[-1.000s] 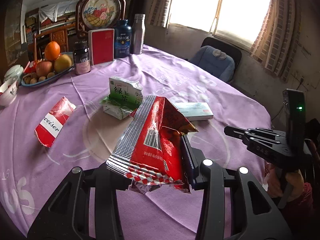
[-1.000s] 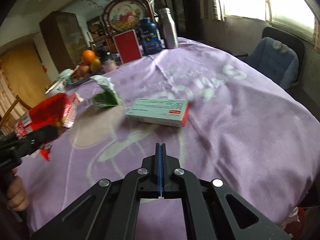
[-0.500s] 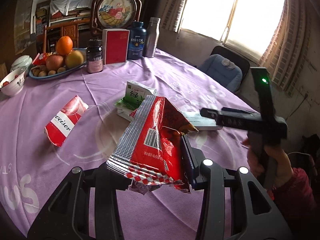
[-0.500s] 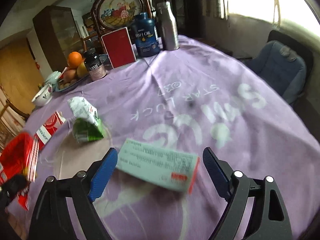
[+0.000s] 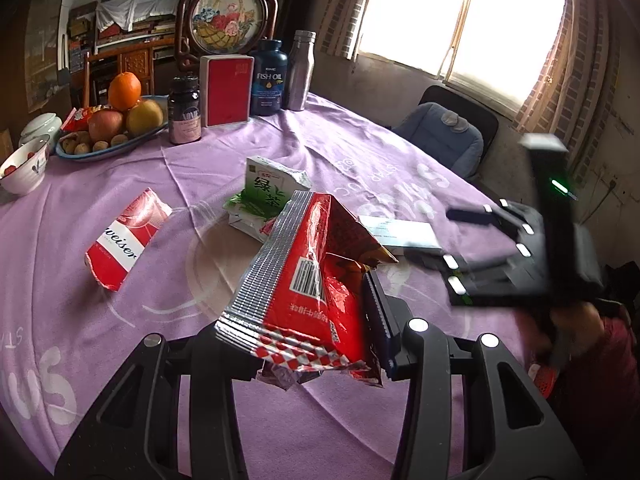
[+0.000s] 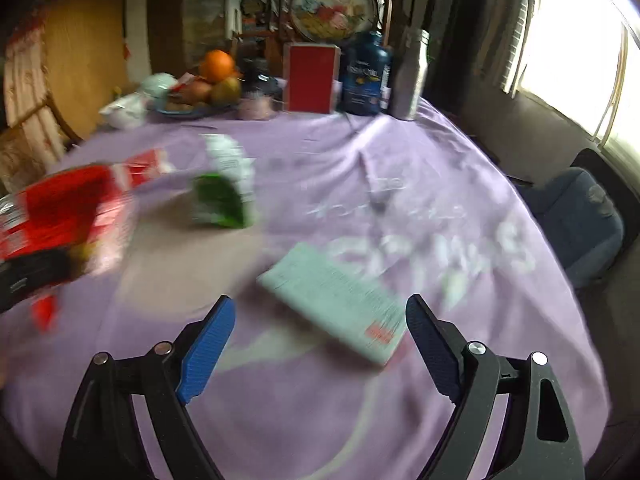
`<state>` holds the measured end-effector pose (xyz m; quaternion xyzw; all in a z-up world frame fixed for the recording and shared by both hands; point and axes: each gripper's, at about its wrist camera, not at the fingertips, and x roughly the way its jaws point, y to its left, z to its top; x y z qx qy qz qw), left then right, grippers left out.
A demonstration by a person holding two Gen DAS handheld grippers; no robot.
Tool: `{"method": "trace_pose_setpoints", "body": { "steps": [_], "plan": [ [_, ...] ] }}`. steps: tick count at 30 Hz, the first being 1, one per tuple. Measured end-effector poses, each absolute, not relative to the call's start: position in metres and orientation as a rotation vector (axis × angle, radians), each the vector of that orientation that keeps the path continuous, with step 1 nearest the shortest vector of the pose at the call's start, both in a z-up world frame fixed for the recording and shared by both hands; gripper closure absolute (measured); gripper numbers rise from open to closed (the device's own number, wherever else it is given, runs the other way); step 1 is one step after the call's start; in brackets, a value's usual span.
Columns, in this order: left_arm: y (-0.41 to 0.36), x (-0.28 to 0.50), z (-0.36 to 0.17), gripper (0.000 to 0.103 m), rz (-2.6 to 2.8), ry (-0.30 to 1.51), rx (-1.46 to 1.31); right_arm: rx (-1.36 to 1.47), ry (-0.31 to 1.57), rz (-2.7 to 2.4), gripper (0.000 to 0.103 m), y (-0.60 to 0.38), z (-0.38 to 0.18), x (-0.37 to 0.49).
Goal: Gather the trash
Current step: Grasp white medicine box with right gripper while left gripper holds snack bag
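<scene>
My left gripper (image 5: 304,320) is shut on a crumpled red snack bag (image 5: 316,280), held up over the purple-clothed table (image 5: 100,352). On the cloth lie a green tea packet (image 5: 268,196), a torn red carton (image 5: 124,240) and a flat pale box (image 5: 400,232). In the right wrist view my right gripper (image 6: 320,300) is open wide, hanging just above the near end of the pale box (image 6: 344,300), with the pads clear of it. The tea packet (image 6: 226,188) and the red bag (image 6: 60,208) show blurred to its left.
At the back of the table stand a fruit plate (image 5: 108,144), a dark jar (image 5: 184,112), a red box (image 5: 226,92), a fish oil bottle (image 5: 270,80) and a steel bottle (image 5: 300,72). A white bowl (image 5: 24,168) sits far left. A blue chair (image 5: 440,140) stands beyond the right edge.
My right gripper went from shut to wide open and moved in over the pale box, rolling as it went. The left gripper kept its hold on the red bag, almost still.
</scene>
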<state>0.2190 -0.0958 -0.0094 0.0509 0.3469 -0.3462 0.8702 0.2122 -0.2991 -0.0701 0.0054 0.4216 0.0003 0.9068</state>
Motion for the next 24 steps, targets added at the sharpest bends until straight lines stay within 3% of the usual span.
{"method": "trace_pose_setpoints", "body": {
  "steps": [4,10,15,20,22,23,24],
  "plan": [
    [-0.094,0.223,-0.011,0.058,-0.704,0.727,0.111,0.144,0.959,0.079,0.017,-0.325,-0.089,0.248],
    [-0.094,0.223,-0.011,0.058,-0.720,0.738,0.107,0.242,1.047,0.287,0.017,-0.320,-0.100,0.223],
    [-0.098,0.218,-0.010,0.058,-0.740,0.734,0.113,0.085,1.047,0.236,0.017,-0.285,-0.093,0.195],
    [-0.099,0.218,-0.012,0.058,-0.710,0.718,0.136,0.119,1.015,0.069,0.017,-0.276,-0.096,0.210],
    [-0.098,0.221,-0.013,0.058,-0.707,0.729,0.130,0.151,1.023,0.002,0.035,-0.282,-0.102,0.214],
    [-0.097,0.221,-0.013,0.058,-0.706,0.732,0.128,0.185,0.991,0.002,0.056,-0.290,-0.098,0.208],
    [-0.096,0.222,-0.013,0.058,-0.706,0.735,0.125,0.233,0.980,0.022,0.056,-0.297,-0.096,0.206]
  ]
}}
